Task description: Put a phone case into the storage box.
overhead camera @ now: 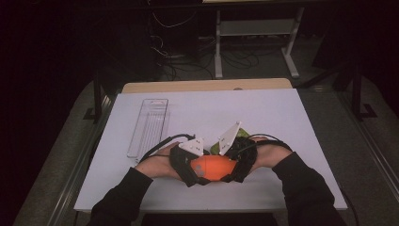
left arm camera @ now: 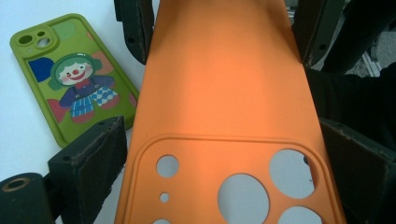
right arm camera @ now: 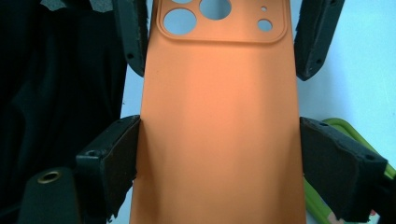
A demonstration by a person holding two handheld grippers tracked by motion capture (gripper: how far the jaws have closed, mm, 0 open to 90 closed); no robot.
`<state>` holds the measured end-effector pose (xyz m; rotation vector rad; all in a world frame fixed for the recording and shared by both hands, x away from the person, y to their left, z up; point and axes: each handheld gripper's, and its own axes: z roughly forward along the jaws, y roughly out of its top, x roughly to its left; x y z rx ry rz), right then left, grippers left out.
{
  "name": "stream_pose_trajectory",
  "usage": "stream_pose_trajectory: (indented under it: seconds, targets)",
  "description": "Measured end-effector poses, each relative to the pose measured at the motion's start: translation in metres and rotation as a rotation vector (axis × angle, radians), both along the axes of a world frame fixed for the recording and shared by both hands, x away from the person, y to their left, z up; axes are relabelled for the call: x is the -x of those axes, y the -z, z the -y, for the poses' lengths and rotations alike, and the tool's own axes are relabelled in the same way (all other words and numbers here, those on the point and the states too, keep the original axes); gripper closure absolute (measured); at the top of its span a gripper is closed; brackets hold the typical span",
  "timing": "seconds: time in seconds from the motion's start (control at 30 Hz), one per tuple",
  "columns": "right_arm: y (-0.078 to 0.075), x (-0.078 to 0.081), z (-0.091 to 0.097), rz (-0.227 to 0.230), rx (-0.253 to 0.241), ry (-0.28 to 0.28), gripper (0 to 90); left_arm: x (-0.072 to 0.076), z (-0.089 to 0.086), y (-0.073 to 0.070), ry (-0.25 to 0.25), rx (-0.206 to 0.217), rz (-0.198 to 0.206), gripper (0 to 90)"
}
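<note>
A white table top (overhead camera: 282, 117) covers most of a wooden table (overhead camera: 207, 85), whose far edge shows as a bare tan strip beyond the white sheet. A clear plastic tray (overhead camera: 149, 127) lies on the left part of the white surface, set lengthwise from near to far. A green phone case (left arm camera: 70, 77) printed with a clown lies flat on the white surface too, camera cut-outs at one end.

A lab or test room set up for recording: a white board (overhead camera: 263, 113) covers the bench (overhead camera: 207, 85), loose cables (overhead camera: 188, 56) tangle on the dim floor beyond its far edge, and a white metal stand (overhead camera: 256, 33) rises at far right.
</note>
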<state>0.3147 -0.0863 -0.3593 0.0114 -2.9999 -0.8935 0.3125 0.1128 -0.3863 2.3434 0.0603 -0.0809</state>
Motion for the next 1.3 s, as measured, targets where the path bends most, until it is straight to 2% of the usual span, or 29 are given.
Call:
stream_pose_trajectory:
  seconds: [0.2, 0.63, 0.83, 0.9, 0.93, 1.07, 1.13, 1.2, 1.3]
  targets:
    - [0.000, 0.000, 0.000, 0.001, 0.002, -0.003, 15.1, 0.000, 0.000, 0.001, 0.019, -0.005, 0.000, 13.5]
    - [0.000, 0.001, 0.000, 0.005, 0.002, -0.007, 14.9, 0.001, 0.001, -0.001, 0.020, -0.025, -0.014, 15.8]
    - [0.000, -0.001, 0.001, -0.001, -0.026, 0.017, 11.7, 0.000, -0.001, 0.000, 0.012, -0.041, -0.025, 15.9]
    - [-0.002, -0.003, 0.004, -0.023, -0.059, 0.040, 7.9, -0.002, -0.002, -0.001, 0.019, -0.053, -0.010, 15.9]
    - [-0.003, -0.004, 0.006, -0.028, -0.073, 0.050, 6.9, -0.001, -0.003, -0.001, 0.012, -0.047, -0.019, 15.9]
    - [-0.010, -0.008, 0.019, -0.009, -0.133, 0.115, 4.4, -0.003, -0.007, -0.001, -0.030, -0.042, -0.016, 15.9]
    - [-0.011, -0.011, 0.028, 0.001, -0.164, 0.162, 3.7, -0.006, -0.011, -0.001, -0.068, -0.046, -0.012, 15.9]
    - [-0.010, -0.012, 0.035, 0.012, -0.187, 0.214, 2.9, -0.009, -0.015, -0.001, -0.130, -0.045, -0.022, 15.9]
    - [-0.006, -0.013, 0.048, -0.008, -0.218, 0.318, 2.7, -0.012, -0.019, 0.001, -0.204, -0.033, -0.022, 15.9]
